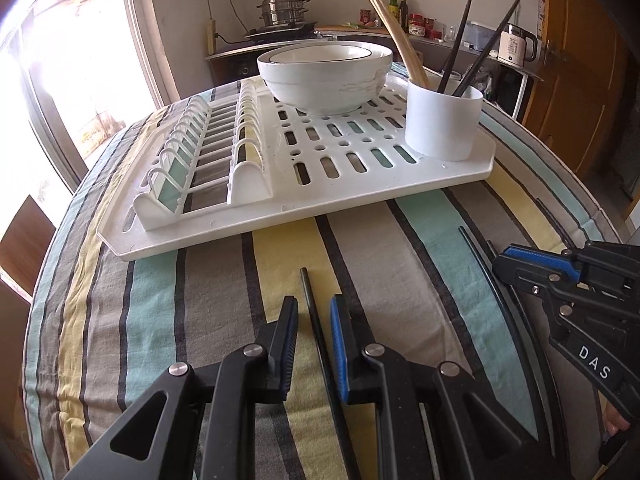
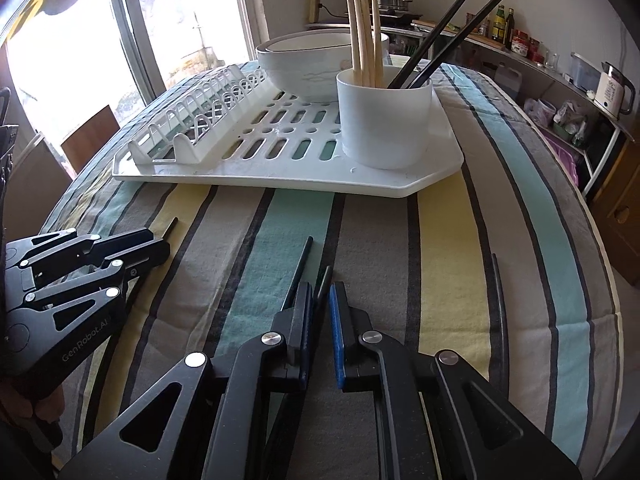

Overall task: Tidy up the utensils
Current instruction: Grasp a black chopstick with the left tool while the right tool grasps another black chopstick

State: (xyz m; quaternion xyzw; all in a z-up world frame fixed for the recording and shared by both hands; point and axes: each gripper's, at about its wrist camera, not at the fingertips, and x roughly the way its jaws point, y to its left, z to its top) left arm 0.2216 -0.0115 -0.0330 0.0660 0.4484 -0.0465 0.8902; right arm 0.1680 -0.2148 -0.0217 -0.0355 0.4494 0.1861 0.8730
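Note:
A white utensil cup (image 1: 442, 122) (image 2: 384, 120) stands at the near right corner of a white dish rack (image 1: 340, 184) (image 2: 280, 172); it holds several wooden chopsticks (image 2: 362, 32) and two black ones (image 2: 452, 20). Black chopsticks lie loose on the striped cloth. My left gripper (image 1: 314, 310) is low over the cloth with one black chopstick (image 1: 310, 296) lying between its parted fingers, a gap on each side. My right gripper (image 2: 320, 296) has its fingers narrowly parted around a black chopstick (image 2: 323, 280); another black chopstick (image 2: 302, 264) lies just to its left.
Two nested white bowls (image 1: 324, 74) (image 2: 312, 64) sit at the back of the rack. Another black chopstick (image 2: 498, 292) lies to the right on the cloth, and two (image 1: 476, 252) near the right gripper in the left wrist view. A window is on the left, kitchen shelves behind.

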